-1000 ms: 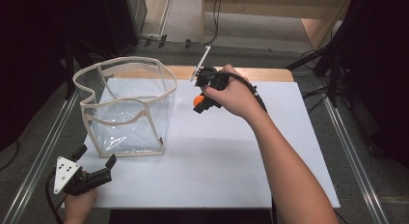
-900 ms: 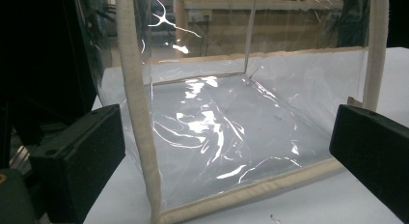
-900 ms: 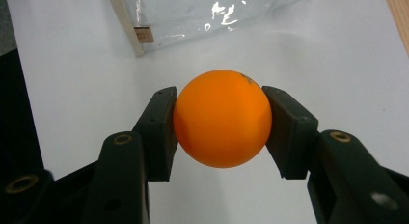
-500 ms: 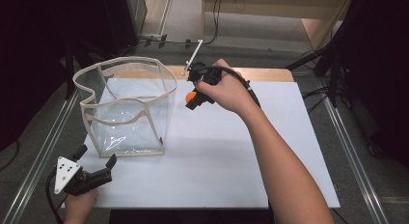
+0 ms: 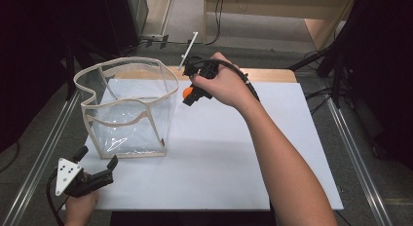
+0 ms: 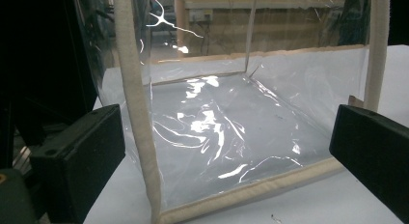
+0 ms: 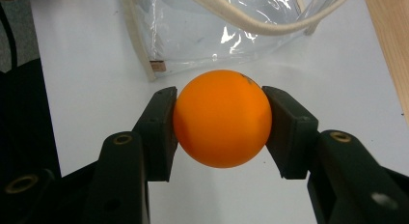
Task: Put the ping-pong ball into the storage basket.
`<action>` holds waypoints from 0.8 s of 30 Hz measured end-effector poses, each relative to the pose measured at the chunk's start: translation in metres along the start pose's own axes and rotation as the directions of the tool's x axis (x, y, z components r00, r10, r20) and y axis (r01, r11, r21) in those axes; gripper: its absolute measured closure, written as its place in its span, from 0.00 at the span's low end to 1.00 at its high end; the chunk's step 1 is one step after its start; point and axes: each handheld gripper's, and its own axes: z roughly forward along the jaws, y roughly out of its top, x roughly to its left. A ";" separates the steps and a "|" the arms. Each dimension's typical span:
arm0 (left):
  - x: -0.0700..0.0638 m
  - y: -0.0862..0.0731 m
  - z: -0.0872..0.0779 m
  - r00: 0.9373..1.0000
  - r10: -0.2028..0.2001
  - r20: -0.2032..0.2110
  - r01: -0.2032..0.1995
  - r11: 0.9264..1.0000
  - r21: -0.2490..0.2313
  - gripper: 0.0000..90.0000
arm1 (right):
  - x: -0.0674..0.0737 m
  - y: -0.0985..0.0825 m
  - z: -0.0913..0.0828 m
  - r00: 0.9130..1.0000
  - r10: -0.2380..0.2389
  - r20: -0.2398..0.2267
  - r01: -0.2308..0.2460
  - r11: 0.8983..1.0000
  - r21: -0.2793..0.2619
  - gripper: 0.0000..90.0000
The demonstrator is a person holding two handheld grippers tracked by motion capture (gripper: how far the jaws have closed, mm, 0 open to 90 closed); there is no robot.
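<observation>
White table [image 5: 234,153], high view. The right gripper [image 7: 219,120] is clamping an orange ball [image 7: 222,118] above it, clear for carrying. At nine o'clock the clear bag [image 5: 126,109] is standing open. At seven o'clock the left gripper [image 5: 97,170] is waiting, jaws apart.

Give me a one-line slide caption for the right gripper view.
Right gripper clamps an orange ball between its black jaws above the white table, facing the clear plastic bag.
</observation>
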 end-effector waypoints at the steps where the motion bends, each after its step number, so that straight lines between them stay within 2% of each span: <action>1: 0.000 0.000 0.000 1.000 0.002 -0.001 -0.002 1.000 0.002 0.00 | 0.000 0.000 0.000 1.000 0.000 0.000 0.000 1.000 0.000 0.53; 9: -0.001 0.000 0.000 1.000 0.008 0.002 -0.008 1.000 0.001 0.00 | 0.000 0.009 -0.003 1.000 -0.007 0.004 0.007 1.000 -0.006 0.53; 24: -0.001 0.000 0.000 1.000 0.012 0.006 -0.012 1.000 0.002 0.00 | -0.002 0.025 0.000 1.000 -0.013 -0.006 0.013 1.000 -0.013 0.53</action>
